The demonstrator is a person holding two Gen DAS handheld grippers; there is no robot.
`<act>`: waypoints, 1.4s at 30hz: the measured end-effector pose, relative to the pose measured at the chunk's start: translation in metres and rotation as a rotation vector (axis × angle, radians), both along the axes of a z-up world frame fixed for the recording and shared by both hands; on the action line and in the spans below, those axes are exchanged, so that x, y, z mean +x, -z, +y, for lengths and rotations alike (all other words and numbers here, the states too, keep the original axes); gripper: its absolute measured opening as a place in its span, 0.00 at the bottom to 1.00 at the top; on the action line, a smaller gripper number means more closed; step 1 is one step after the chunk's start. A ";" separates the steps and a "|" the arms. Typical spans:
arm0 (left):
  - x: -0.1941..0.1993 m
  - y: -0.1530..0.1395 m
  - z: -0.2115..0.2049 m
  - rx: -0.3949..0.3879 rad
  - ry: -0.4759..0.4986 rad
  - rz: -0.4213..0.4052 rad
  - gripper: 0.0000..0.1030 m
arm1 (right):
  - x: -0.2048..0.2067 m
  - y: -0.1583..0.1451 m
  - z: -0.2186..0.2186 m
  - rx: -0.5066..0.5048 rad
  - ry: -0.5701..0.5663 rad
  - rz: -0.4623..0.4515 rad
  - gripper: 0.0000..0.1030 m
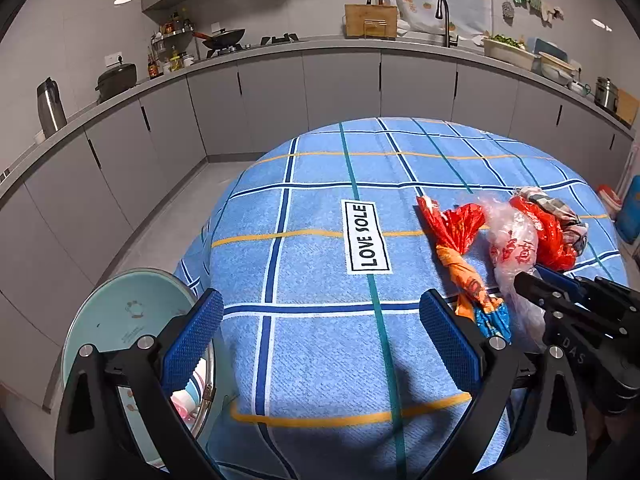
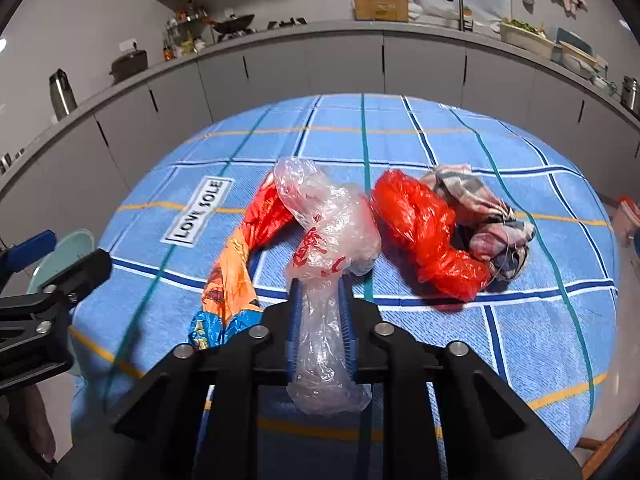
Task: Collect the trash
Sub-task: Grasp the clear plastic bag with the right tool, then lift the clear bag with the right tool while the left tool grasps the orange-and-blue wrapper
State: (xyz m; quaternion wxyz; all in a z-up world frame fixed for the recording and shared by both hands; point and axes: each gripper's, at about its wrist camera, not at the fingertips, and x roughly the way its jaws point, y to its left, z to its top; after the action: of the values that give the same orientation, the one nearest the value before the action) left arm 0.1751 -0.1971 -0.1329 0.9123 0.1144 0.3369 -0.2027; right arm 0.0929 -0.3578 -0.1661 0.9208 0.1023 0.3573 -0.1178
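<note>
Over the blue checked tablecloth [image 2: 520, 340], the right gripper [image 2: 322, 304] reaches level, fingers clamped on a clear plastic bag [image 2: 328, 232] beside red bags; the left gripper [image 1: 320, 336] hovers wide open, empty, near the bin [image 1: 120, 320].

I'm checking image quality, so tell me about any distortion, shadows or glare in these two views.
Left wrist view: strong fisheye bends the counter; a soft shadow darkens the tablecloth near the open left gripper. Right wrist view: same bending; the clear plastic bag shows glare.

Blue tablecloth [image 2: 400, 152] checked in navy, white, teal, orange. Clear bag [image 2: 328, 224] with red print. Red bag [image 2: 420, 224]. Orange-blue wrapper [image 2: 228, 292]. Blue gripper pads [image 1: 192, 344].
</note>
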 end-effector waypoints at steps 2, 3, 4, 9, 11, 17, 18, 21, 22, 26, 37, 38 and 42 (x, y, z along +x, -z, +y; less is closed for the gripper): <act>-0.001 -0.003 -0.001 -0.002 0.003 -0.003 0.94 | -0.005 -0.006 0.001 0.000 -0.004 -0.028 0.14; -0.001 -0.004 -0.002 -0.004 0.004 -0.005 0.94 | -0.008 -0.010 0.001 -0.001 -0.006 -0.048 0.13; -0.002 -0.006 -0.004 -0.007 0.007 -0.007 0.94 | -0.011 -0.015 0.002 -0.010 -0.004 -0.065 0.13; -0.008 -0.010 -0.021 -0.011 0.045 -0.019 0.94 | -0.027 -0.037 -0.001 -0.056 0.030 -0.148 0.13; -0.010 -0.008 -0.032 -0.002 0.065 -0.019 0.94 | -0.031 -0.040 -0.005 -0.075 0.048 -0.160 0.13; -0.011 0.005 -0.062 0.022 0.107 0.004 0.94 | -0.043 -0.035 -0.025 -0.063 0.106 -0.154 0.13; -0.011 0.008 -0.067 0.026 0.113 0.010 0.94 | -0.045 -0.033 -0.028 -0.059 0.112 -0.154 0.13; -0.009 0.015 -0.077 0.040 0.126 0.024 0.93 | -0.052 -0.030 -0.037 -0.044 0.131 -0.148 0.13; -0.009 0.017 -0.081 0.045 0.132 0.029 0.92 | -0.054 -0.029 -0.040 -0.040 0.136 -0.146 0.13; -0.008 0.028 -0.093 0.059 0.171 0.072 0.73 | -0.059 -0.024 -0.043 -0.027 0.145 -0.148 0.13; -0.016 0.031 -0.092 0.030 0.252 0.120 0.19 | -0.058 -0.025 -0.035 -0.040 0.130 -0.152 0.13; -0.017 0.028 -0.089 0.026 0.251 0.113 0.18 | -0.059 -0.026 -0.033 -0.043 0.126 -0.156 0.13; -0.021 0.013 -0.073 0.006 0.241 0.081 0.16 | -0.060 -0.031 -0.026 -0.052 0.115 -0.169 0.13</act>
State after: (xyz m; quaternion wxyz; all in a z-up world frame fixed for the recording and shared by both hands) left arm 0.1543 -0.2701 -0.1463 0.8666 0.1486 0.3577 -0.3146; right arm 0.0331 -0.3840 -0.1356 0.9417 0.1082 0.2690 -0.1707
